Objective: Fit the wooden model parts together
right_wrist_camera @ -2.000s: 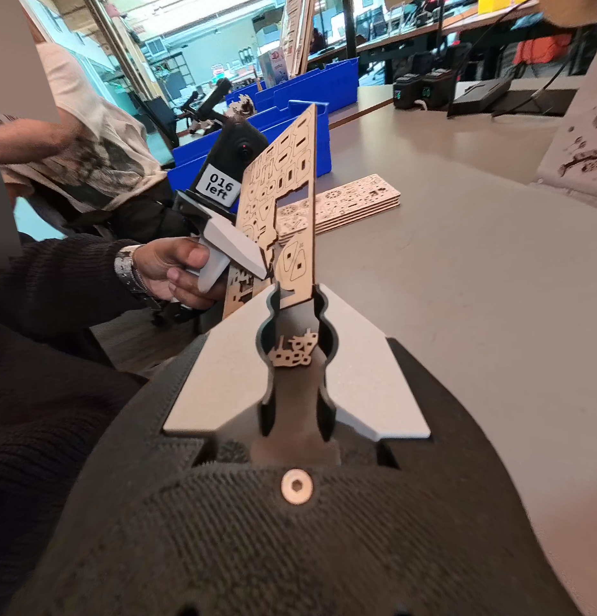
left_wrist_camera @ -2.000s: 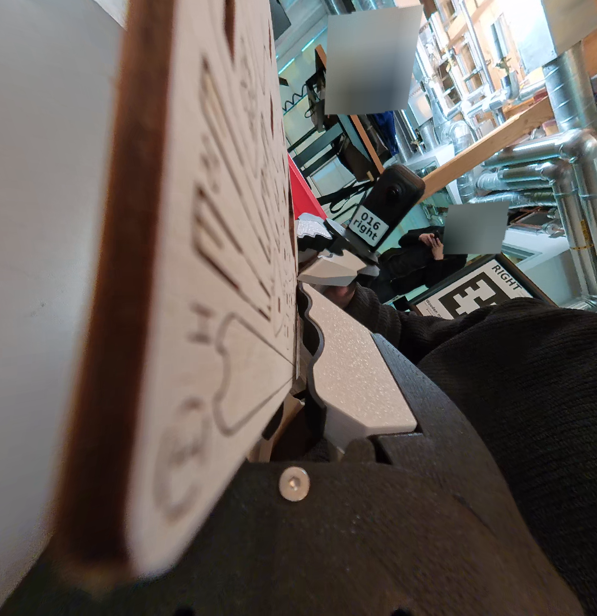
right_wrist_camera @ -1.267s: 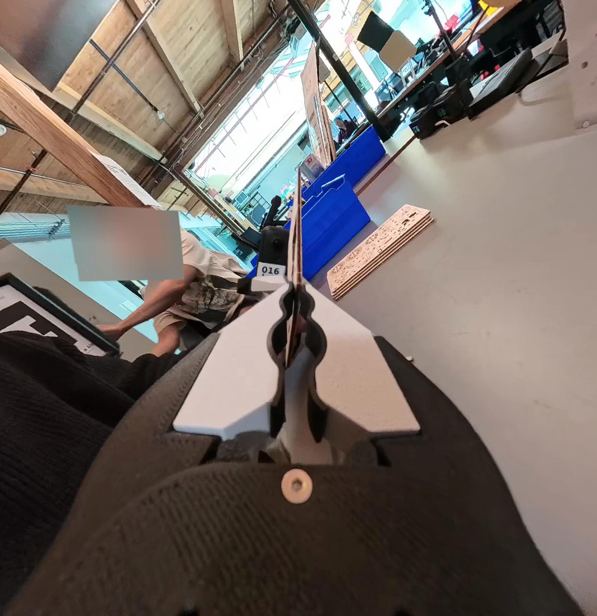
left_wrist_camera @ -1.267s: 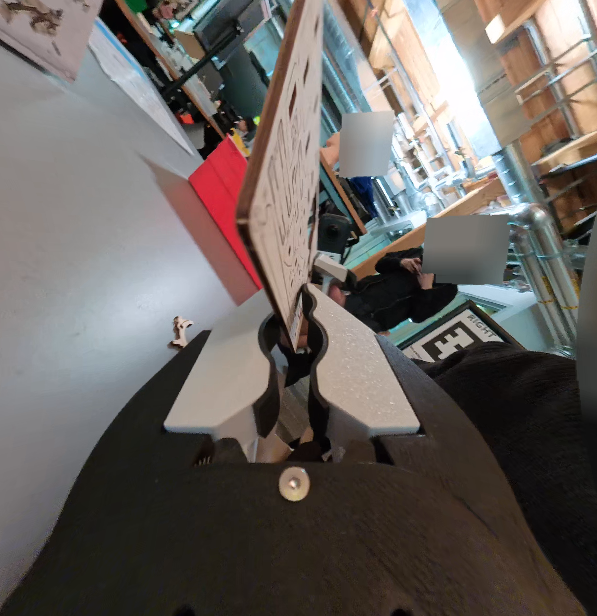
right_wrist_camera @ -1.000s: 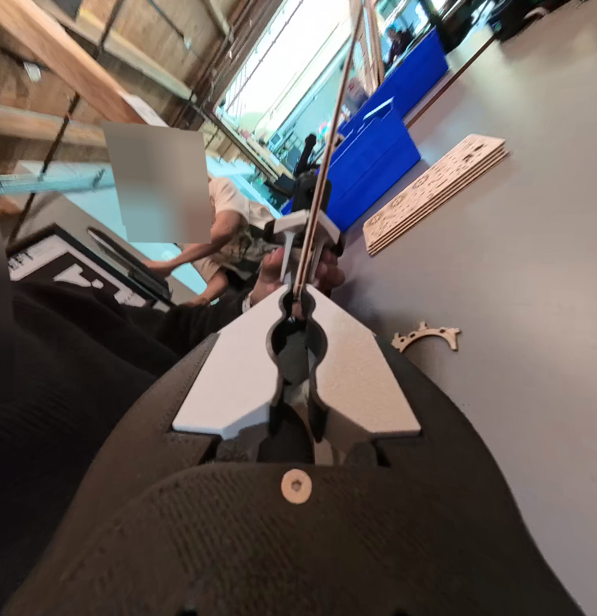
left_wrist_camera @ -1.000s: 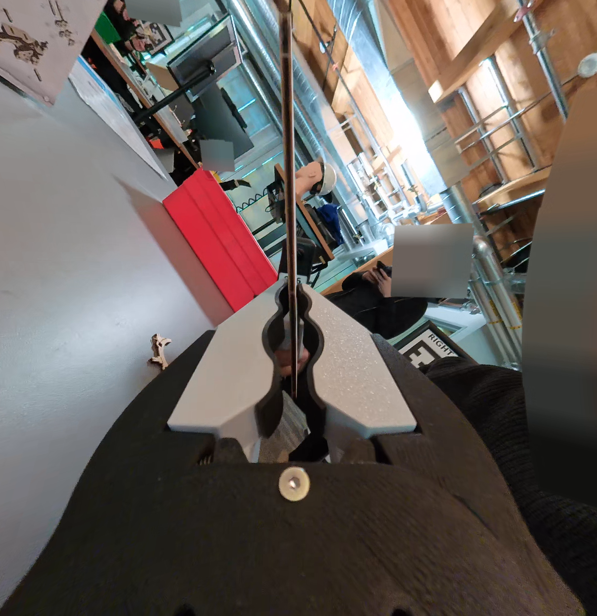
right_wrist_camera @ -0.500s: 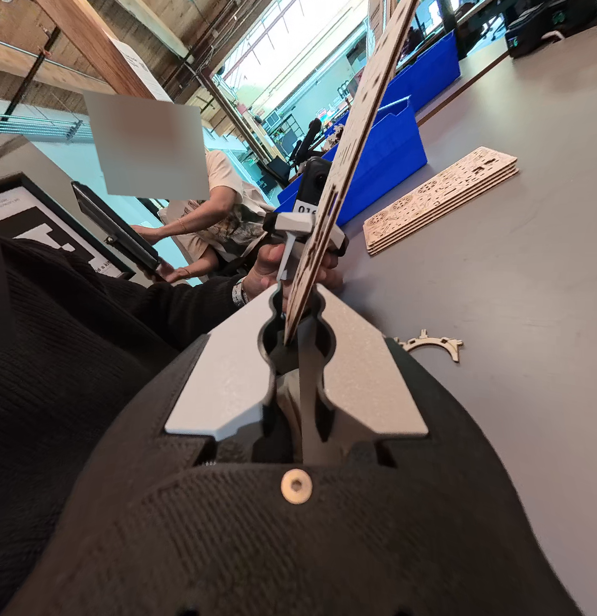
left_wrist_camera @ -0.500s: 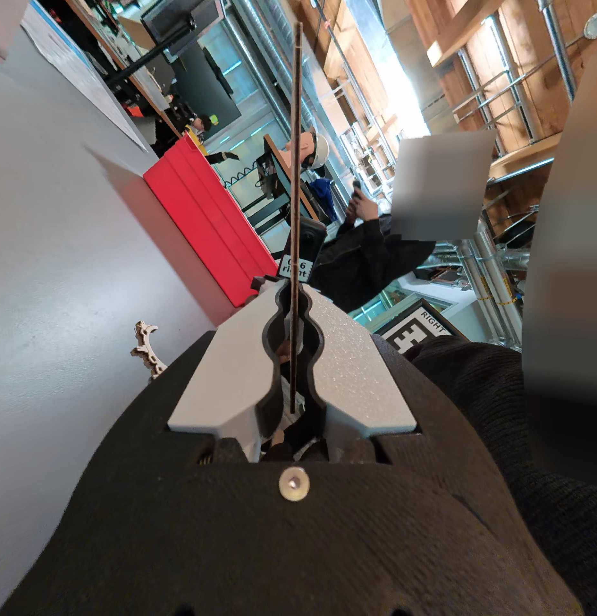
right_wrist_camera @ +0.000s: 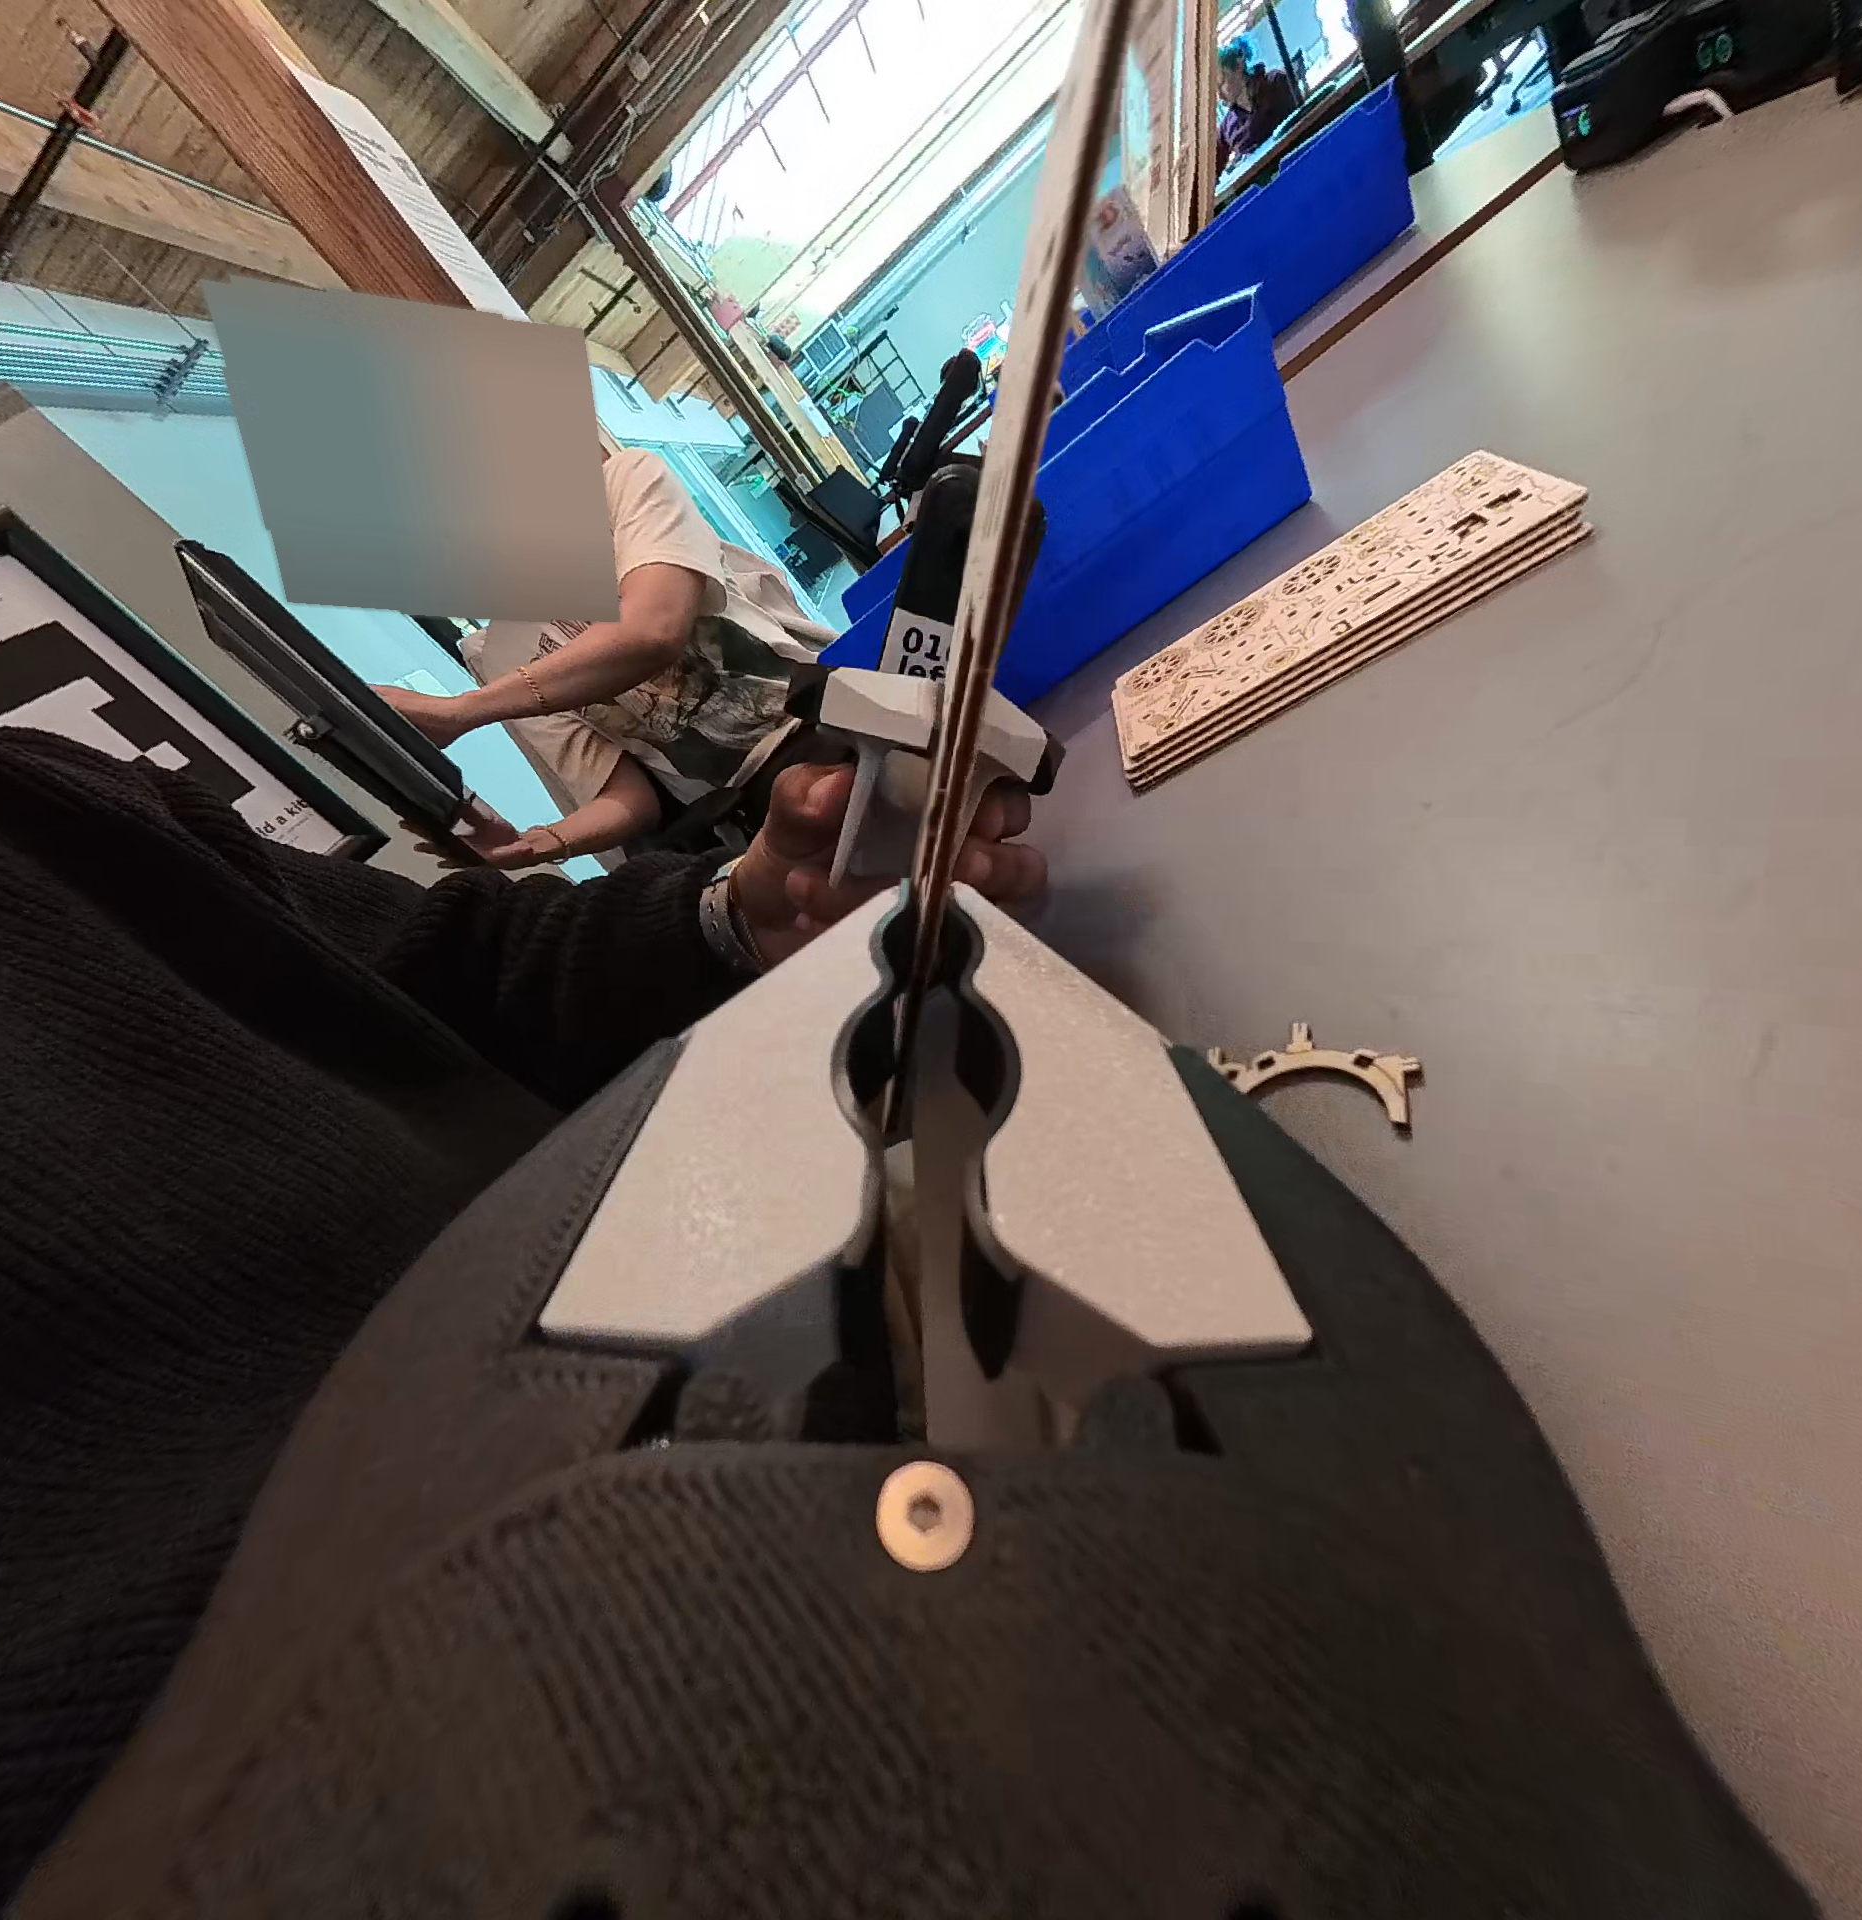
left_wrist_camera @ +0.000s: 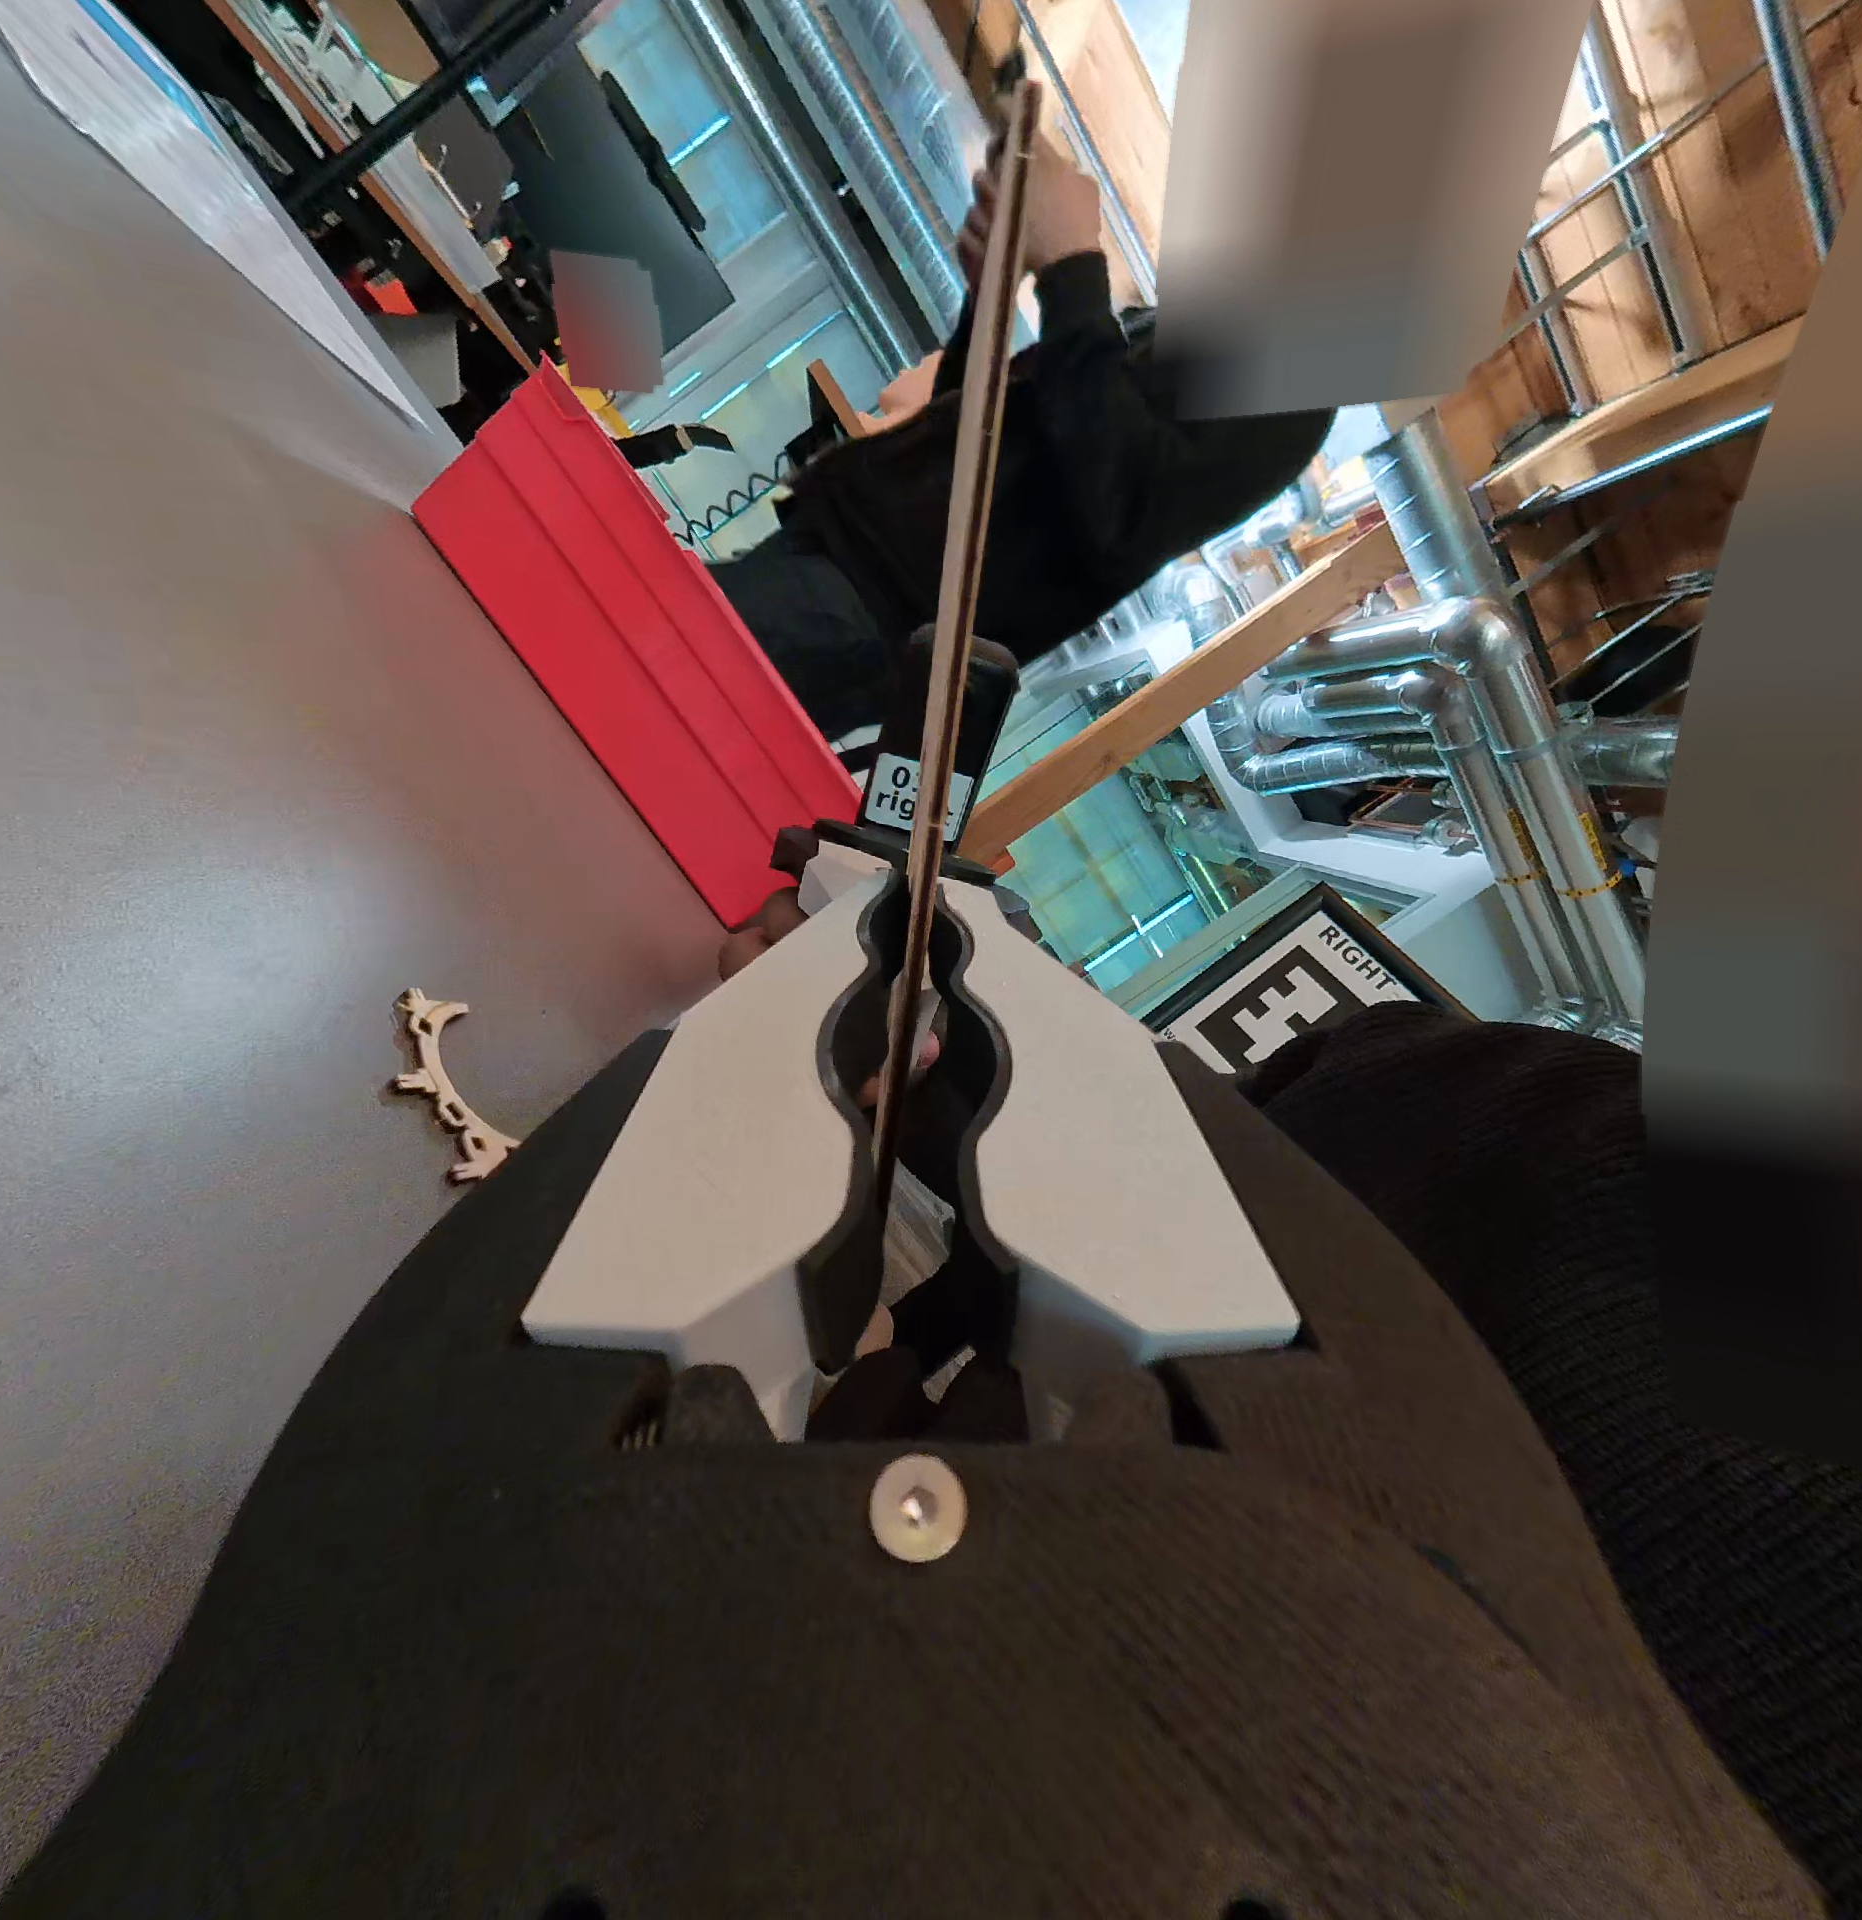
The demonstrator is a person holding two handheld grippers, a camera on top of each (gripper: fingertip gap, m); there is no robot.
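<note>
A thin laser-cut wooden sheet [left_wrist_camera: 966,499] stands edge-on between my two grippers, which face each other. My left gripper [left_wrist_camera: 911,894] is shut on one edge of it. My right gripper [right_wrist_camera: 927,904] is shut on the opposite edge of the same sheet [right_wrist_camera: 1020,416]. Both hold it above the grey table [right_wrist_camera: 1581,935]. A small curved wooden part [right_wrist_camera: 1322,1070] lies loose on the table beside the right gripper; it also shows in the left wrist view [left_wrist_camera: 439,1081]. A hand [right_wrist_camera: 802,852] holds the left gripper.
A stack of several uncut wooden sheets [right_wrist_camera: 1353,613] lies farther back on the table. Blue bins [right_wrist_camera: 1145,488] stand behind it. A red bin [left_wrist_camera: 615,623] stands at the table's other side. People sit beyond the table edge. My left and right fingertips are right by each other.
The sheet has turned from face-on to edge-on in both views, and both grippers have tilted upward. The small curved part now lies on the table. Both grips have stayed shut.
</note>
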